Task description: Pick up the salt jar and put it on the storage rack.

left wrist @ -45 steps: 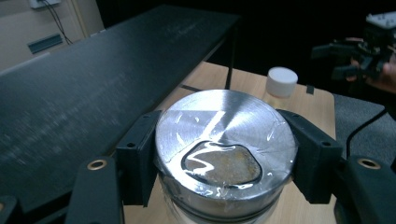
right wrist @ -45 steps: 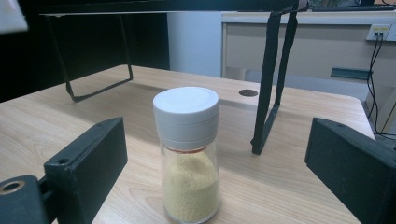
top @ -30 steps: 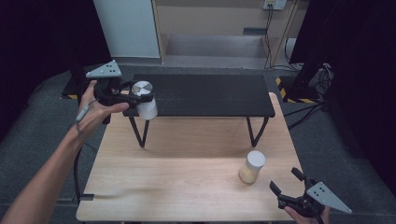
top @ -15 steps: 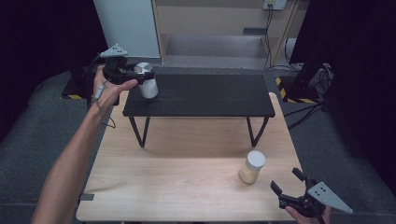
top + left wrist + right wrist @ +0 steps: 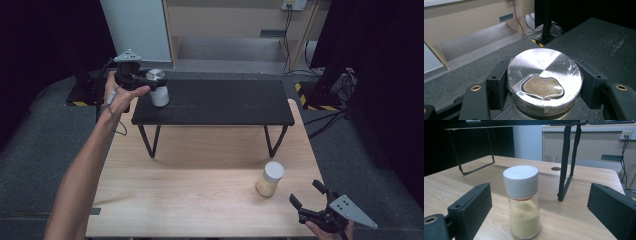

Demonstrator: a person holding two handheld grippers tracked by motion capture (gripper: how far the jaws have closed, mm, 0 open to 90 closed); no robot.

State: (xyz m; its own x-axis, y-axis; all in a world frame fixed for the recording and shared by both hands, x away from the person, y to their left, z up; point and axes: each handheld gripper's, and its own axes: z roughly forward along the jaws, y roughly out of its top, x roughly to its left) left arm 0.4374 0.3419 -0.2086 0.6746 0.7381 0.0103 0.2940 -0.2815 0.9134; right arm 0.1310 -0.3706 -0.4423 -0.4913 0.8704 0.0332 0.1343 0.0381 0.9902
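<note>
1. High view: a jar is held by the left gripper at the left end of the black shelf; whether it rests there cannot be told. A second jar stands on the table, just ahead of the right gripper, whose jaws stand wide and empty. Judged so, one placing is nearly done and one is left.
2. Left gripper view: the jar's metal lid, film-covered with a torn brown patch, is clamped between the jaws.
3. Right gripper view: the second jar, white-capped and part-filled with yellow grains, stands upright and untouched.
</note>
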